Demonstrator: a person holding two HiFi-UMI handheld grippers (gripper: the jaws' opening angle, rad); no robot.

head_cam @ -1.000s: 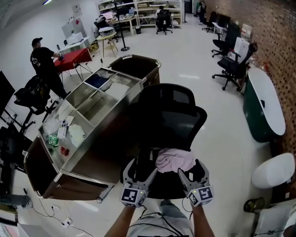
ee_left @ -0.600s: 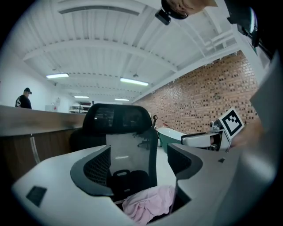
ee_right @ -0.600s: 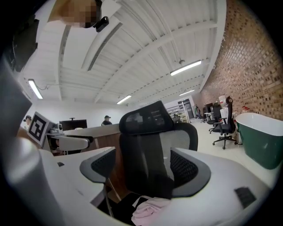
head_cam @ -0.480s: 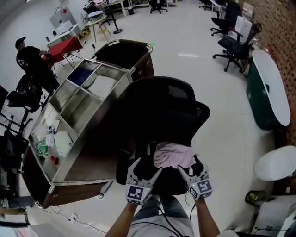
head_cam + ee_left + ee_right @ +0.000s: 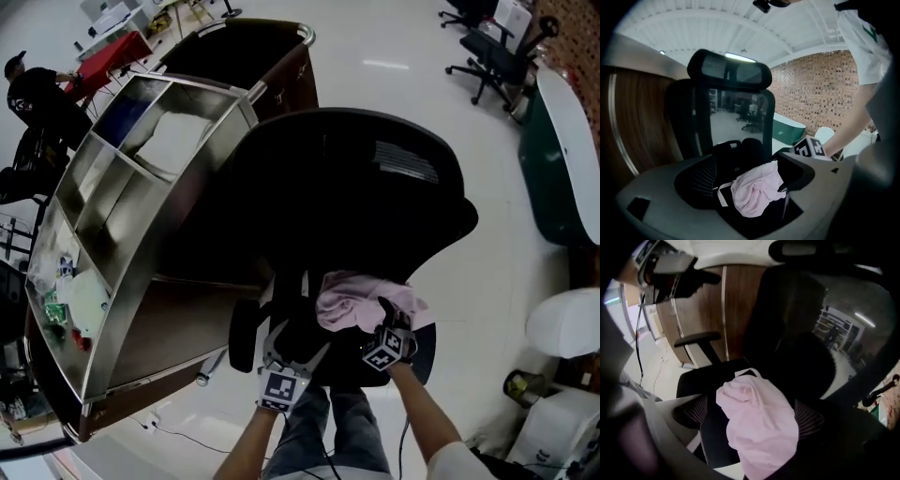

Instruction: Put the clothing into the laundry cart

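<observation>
A pink piece of clothing (image 5: 361,300) lies crumpled on the seat of a black office chair (image 5: 356,206). My left gripper (image 5: 292,349) stands open at the seat's front edge, just left of the clothing (image 5: 757,190). My right gripper (image 5: 392,326) is at the clothing's right side. Its jaws are opening, and the pink cloth (image 5: 759,423) lies between them without being pressed. The brown laundry cart (image 5: 253,89) with steel-rimmed compartments stands behind and left of the chair. Its wood-grain side (image 5: 736,310) fills the background of the right gripper view.
A person in black (image 5: 37,89) stands by a red table (image 5: 112,47) at the far left. A green-and-white table (image 5: 562,159) and white rounded objects (image 5: 567,323) are on the right. Office chairs (image 5: 497,56) stand farther back. Cables (image 5: 159,422) trail on the floor near the cart.
The view has closed in on the chair. My right gripper has moved in against the pink clothing and its jaws have spread wider. My left gripper stays at the seat front.
</observation>
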